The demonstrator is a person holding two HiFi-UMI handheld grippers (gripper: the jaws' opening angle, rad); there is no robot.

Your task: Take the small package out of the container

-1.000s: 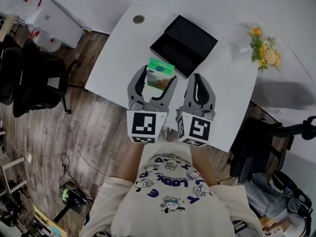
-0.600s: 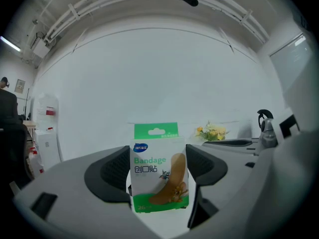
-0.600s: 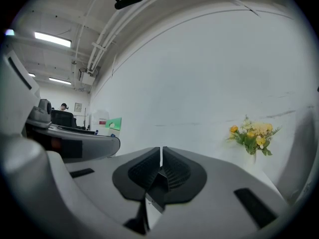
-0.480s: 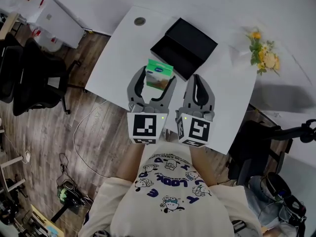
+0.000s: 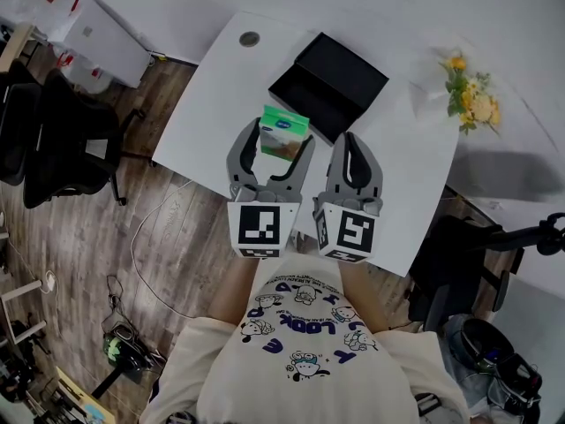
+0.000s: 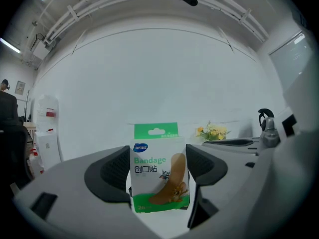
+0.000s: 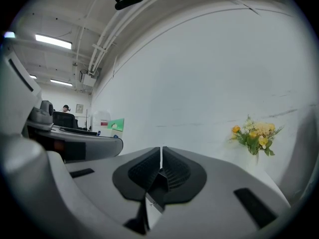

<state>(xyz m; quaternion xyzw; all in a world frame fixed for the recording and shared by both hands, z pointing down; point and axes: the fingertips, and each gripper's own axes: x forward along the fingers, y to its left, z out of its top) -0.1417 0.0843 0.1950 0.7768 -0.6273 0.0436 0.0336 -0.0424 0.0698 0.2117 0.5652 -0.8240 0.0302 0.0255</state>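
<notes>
A small green and white bandage package [image 5: 284, 133] is clamped between the jaws of my left gripper [image 5: 272, 145], held above the white table's near part. In the left gripper view the package [image 6: 158, 173] stands upright between the two dark pads, and the gripper [image 6: 157, 171] is shut on it. The black open container [image 5: 328, 82] lies on the table beyond the package, with nothing visible inside. My right gripper [image 5: 355, 153] hangs beside the left one, to its right. Its jaws meet with nothing between them, as the right gripper view [image 7: 160, 171] shows.
A white table [image 5: 216, 104] carries a bunch of yellow flowers [image 5: 470, 93] at the far right and a round cable hole [image 5: 250, 38] at the far left. Black office chairs [image 5: 53, 140] stand on the wooden floor to the left. A dark stand [image 5: 459, 254] sits right of the table.
Both grippers and the package have stayed nearly still; the view has shifted slightly.
</notes>
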